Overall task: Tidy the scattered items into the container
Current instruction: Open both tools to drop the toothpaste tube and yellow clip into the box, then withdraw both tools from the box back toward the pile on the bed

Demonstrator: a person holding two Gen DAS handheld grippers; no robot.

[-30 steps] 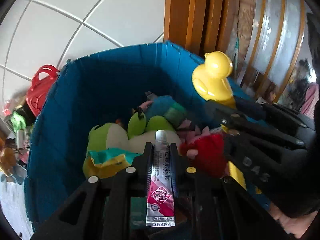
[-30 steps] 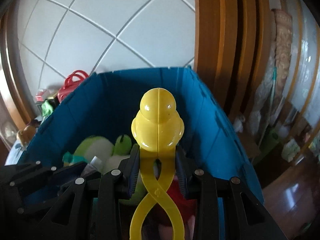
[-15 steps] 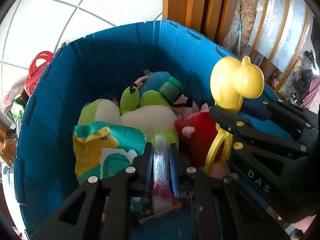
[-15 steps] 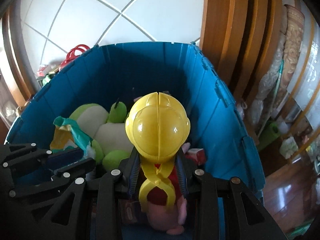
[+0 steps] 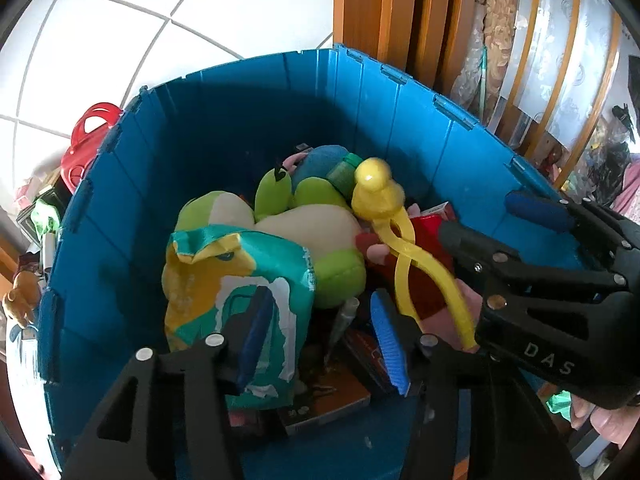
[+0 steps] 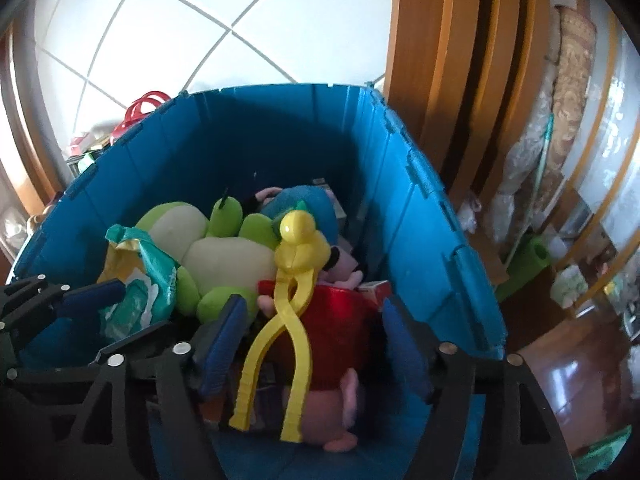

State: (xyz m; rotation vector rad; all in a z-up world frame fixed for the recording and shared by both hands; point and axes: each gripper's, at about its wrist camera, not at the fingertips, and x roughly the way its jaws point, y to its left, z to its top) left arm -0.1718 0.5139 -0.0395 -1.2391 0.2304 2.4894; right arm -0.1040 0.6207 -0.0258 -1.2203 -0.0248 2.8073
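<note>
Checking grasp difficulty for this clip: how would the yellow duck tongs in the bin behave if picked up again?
The yellow duck tongs look like hard, thin plastic: probably stiff and light. The glossy surface may slip, and the scissor handles could swing open when lifted.

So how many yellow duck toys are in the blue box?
1. The yellow plastic duck-headed tongs lie on the red plush toy inside the blue plastic bin, beside the green and cream stuffed frog. More could be hidden under the pile.
</note>
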